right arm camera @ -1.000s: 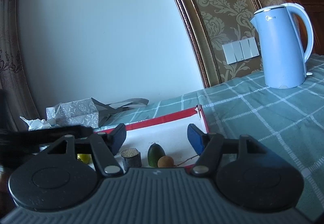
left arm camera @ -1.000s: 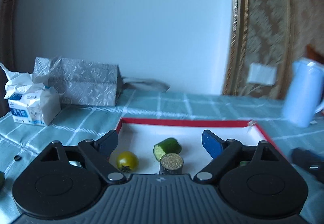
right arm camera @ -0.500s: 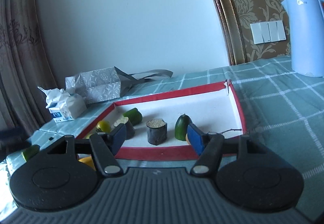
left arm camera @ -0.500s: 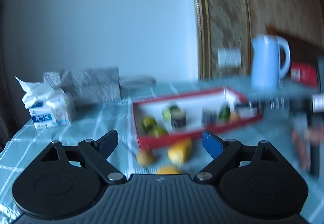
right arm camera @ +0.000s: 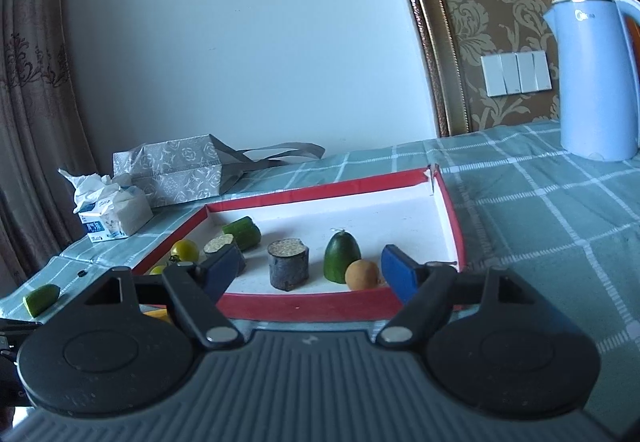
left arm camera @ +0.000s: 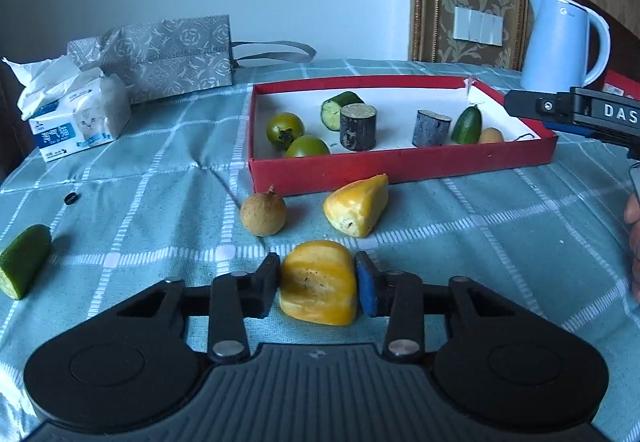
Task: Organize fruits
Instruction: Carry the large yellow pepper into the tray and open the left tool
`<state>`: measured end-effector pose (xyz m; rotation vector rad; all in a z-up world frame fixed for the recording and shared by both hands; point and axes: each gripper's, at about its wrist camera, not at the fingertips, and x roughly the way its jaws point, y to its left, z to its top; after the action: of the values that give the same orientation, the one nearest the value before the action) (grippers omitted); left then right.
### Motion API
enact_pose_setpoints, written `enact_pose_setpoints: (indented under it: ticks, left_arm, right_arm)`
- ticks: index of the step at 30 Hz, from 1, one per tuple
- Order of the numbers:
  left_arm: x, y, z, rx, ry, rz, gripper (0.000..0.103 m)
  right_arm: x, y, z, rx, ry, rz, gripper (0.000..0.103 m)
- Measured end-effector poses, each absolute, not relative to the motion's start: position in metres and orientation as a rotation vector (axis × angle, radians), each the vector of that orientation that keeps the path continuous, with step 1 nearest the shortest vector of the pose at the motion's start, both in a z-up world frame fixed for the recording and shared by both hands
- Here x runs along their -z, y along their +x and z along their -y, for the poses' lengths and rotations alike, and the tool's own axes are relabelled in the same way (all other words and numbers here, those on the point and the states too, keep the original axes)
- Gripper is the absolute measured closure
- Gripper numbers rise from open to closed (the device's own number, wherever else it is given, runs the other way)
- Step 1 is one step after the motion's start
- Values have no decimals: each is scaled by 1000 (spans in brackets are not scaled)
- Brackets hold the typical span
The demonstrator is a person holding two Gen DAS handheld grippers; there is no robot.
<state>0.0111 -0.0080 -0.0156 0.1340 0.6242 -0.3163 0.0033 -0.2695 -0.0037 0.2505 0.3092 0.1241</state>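
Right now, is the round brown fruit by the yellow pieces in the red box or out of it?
Out. The round brown fruit sits on the checked tablecloth, just in front of the red box, beside a yellow piece.

White letters "DAS" read on the black tool body at the right edge of the left wrist view; the word runs out of frame there. Tissue pack has a blue label with white Chinese characters and a cat picture, characters too small to read reliably. Blue kettle carries a small grey logo near its top rim, looks like "Midea" but blurred, not sure. Small embossed mark on each tool housing, unreadable. No other readable text.
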Motion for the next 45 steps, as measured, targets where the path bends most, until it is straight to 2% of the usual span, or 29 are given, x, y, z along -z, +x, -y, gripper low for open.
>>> enact_pose_setpoints:
  ticks: [5,10,17,37,38,39,41,42,43,45]
  left_arm:
    - [8,12,9,290,101,-612,66]
    - [-21,11,24,274,128,-496,66]
    - [-42,51,64,176,144,-384,66]
    - [-27,110,119,87,150,-428,64]
    - [-26,112,119,88,147,-438,63]
    - [-25,113,119,87,142,-441,56]
    - [-26,112,117,78,127,-424,42]
    - [-26,111,116,73,124,-415,29]
    - [-27,111,114,70,120,-409,22]
    - [-29,108,111,70,108,-403,22]
  right_arm:
    - [2,1,269,-116,238,-294,26]
    - [1,0,270,-108,242,-283,26]
    - [-1,-1,276,-75,257,-265,26]
    - [-3,1,282,-55,292,-255,26]
    - [-3,1,282,-56,292,-255,26]
    - [-3,1,281,-57,290,-256,26]
    - [-3,1,281,-56,288,-257,26]
    - [-3,1,281,-57,288,-259,22]
    - [-3,1,281,-53,288,-258,21]
    - [-2,0,281,-50,286,-255,20]
